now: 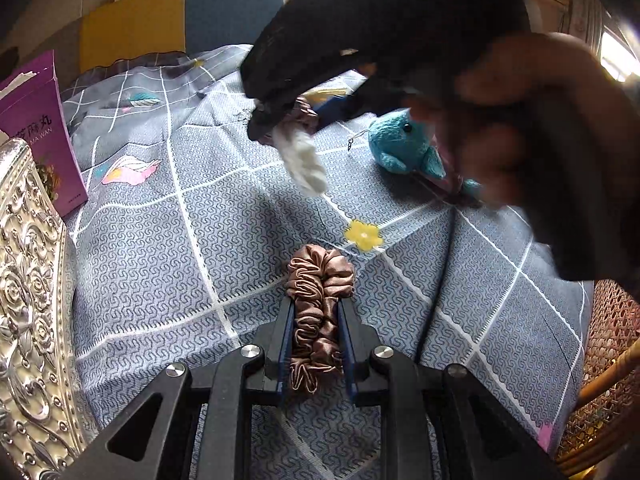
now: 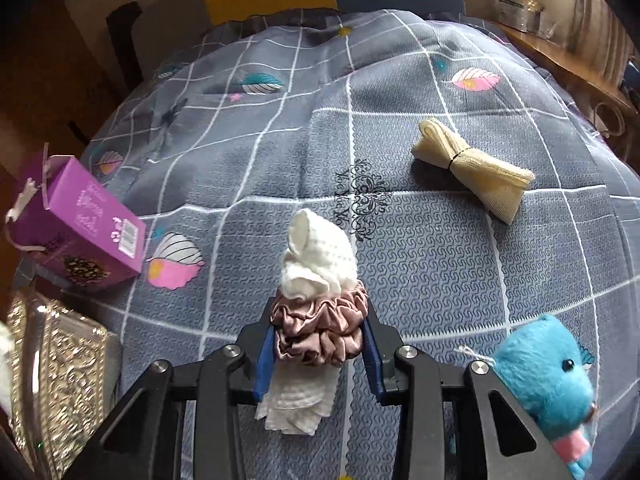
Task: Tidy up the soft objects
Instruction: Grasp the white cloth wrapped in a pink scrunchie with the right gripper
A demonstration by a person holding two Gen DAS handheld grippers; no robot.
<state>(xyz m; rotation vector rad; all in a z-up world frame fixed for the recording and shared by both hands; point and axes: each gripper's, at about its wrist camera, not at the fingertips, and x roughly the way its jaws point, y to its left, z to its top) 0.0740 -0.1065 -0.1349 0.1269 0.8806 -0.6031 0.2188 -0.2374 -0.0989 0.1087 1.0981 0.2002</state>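
Your left gripper (image 1: 318,308) clamps a brown satin scrunchie (image 1: 318,300); your right gripper (image 2: 318,332) squeezes another scrunchie (image 2: 320,330) (wrapped around a white cloth (image 2: 316,260)).

Glossy satin scrunchie (image 1: 320,320), waffle-textured white cloth (image 2: 318,258), fuzzy blue plush toy (image 2: 544,376), embossed shiny metal box (image 1: 28,300).

Brown satin scrunchie (image 1: 318,320) pinched in the left claw (image 1: 318,308) above grey patterned bedspread (image 1: 160,260)

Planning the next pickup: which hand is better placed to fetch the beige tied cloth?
Neither is free. Probably right: the beige tied cloth lies ahead of the right tongs; the left view doesn't show it.
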